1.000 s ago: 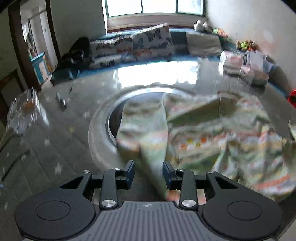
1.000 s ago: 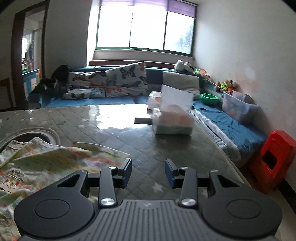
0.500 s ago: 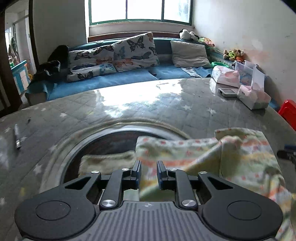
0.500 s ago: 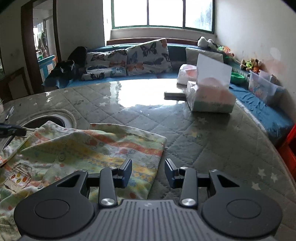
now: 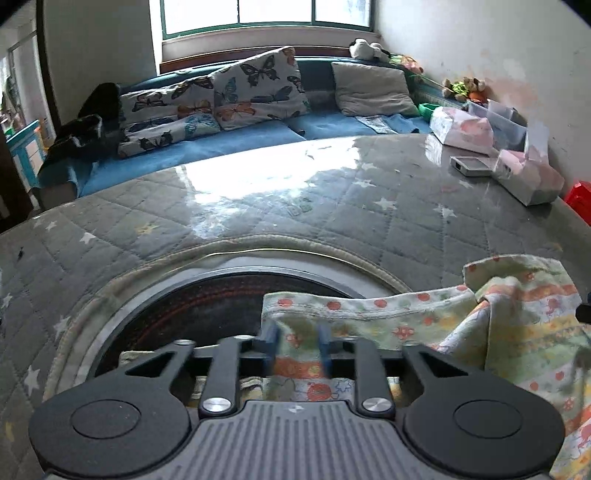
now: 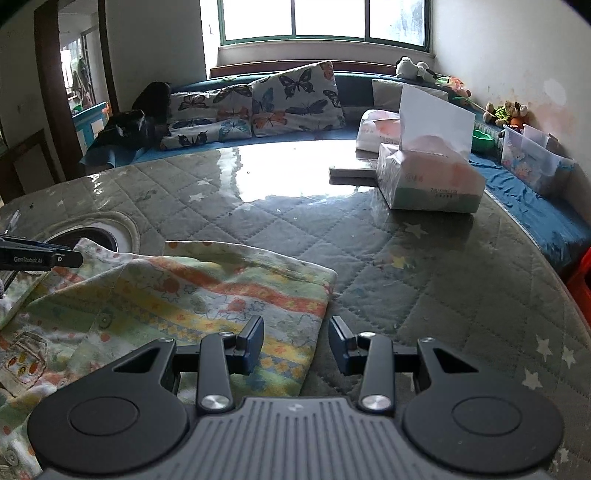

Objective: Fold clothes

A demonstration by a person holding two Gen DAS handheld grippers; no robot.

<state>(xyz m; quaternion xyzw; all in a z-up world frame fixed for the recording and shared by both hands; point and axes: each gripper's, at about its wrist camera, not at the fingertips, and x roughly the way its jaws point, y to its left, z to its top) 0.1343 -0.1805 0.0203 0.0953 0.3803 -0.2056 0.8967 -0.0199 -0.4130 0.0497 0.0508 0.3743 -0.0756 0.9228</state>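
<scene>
Quilted grey star-print table cover (image 6: pixel 424 266), round recessed opening (image 5: pixel 207 295), left gripper (image 5: pixel 297 341) just closing onto patterned garment (image 6: pixel 207 295), right gripper (image 6: pixel 295 341) open over its corner, tissue box (image 6: pixel 428 181) at far edge, blue sofa (image 5: pixel 229 144), butterfly cushions (image 6: pixel 291 99), window (image 6: pixel 321 18).

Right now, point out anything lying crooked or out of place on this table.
The patterned garment lies rumpled, not flat, one end drooping over the round opening in the table, where the left gripper pinches it. Nothing looks spilled or damaged.

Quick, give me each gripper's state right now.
Left gripper: jaws have just been closing, now pinching the patterned garment.
Right gripper: open, holding nothing, over the garment's edge.
</scene>
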